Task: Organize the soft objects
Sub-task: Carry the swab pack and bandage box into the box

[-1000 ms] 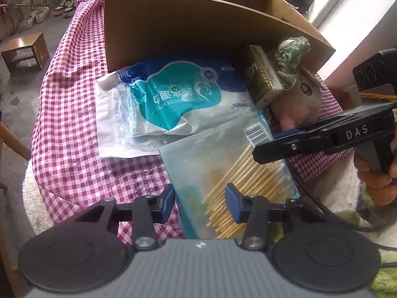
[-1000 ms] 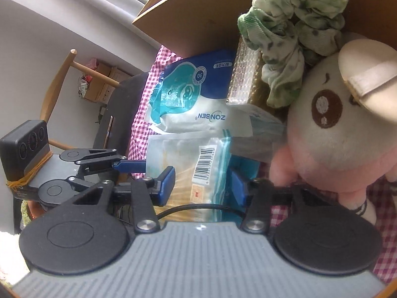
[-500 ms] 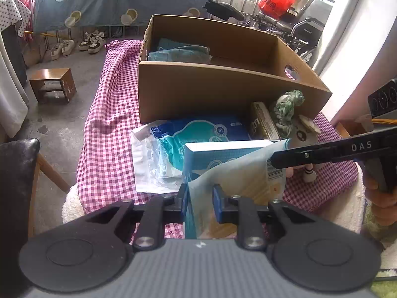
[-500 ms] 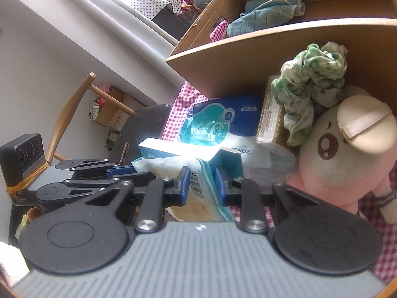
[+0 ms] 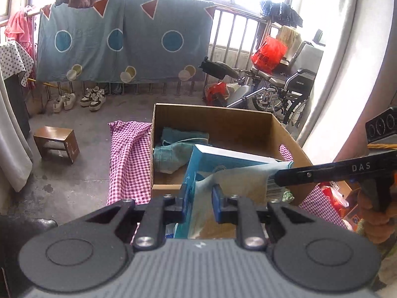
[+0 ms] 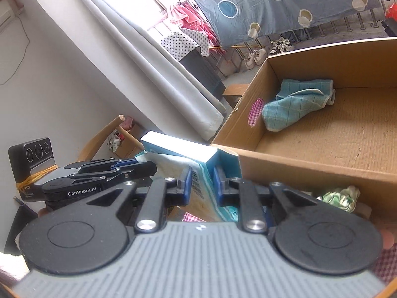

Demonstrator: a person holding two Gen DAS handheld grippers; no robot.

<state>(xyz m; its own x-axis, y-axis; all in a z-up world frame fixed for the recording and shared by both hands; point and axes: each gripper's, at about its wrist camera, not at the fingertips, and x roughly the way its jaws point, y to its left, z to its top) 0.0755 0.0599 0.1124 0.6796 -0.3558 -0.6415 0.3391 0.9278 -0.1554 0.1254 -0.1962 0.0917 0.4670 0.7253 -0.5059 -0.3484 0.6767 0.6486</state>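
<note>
From the left wrist, the left gripper [image 5: 198, 204] is clamped on the near edge of a clear plastic bag [image 5: 238, 186], its blue pads pressing the film from both sides. Against the bag leans a light-blue box [image 5: 218, 160], raised just ahead of the gripper. Beyond both stands the cardboard box [image 5: 292, 146], with a teal cloth [image 5: 173, 149] lying in its far left corner. To the right, the right gripper [image 5: 282, 177] bites the bag's barcode end. The checked cloth over the surface [image 5: 129, 164] hangs down to the left.

From the right wrist, the right gripper [image 6: 202, 186] is closed on the same bag [image 6: 201, 191], having just tightened. The left gripper [image 6: 139, 165] holds the bag's other end, off to the left. The cardboard box [image 6: 310, 168] lies ahead and right, the teal cloth [image 6: 295, 106] inside it. A green-and-white fabric bundle [image 6: 342, 197] sits low to the right, outside the box wall.
</note>
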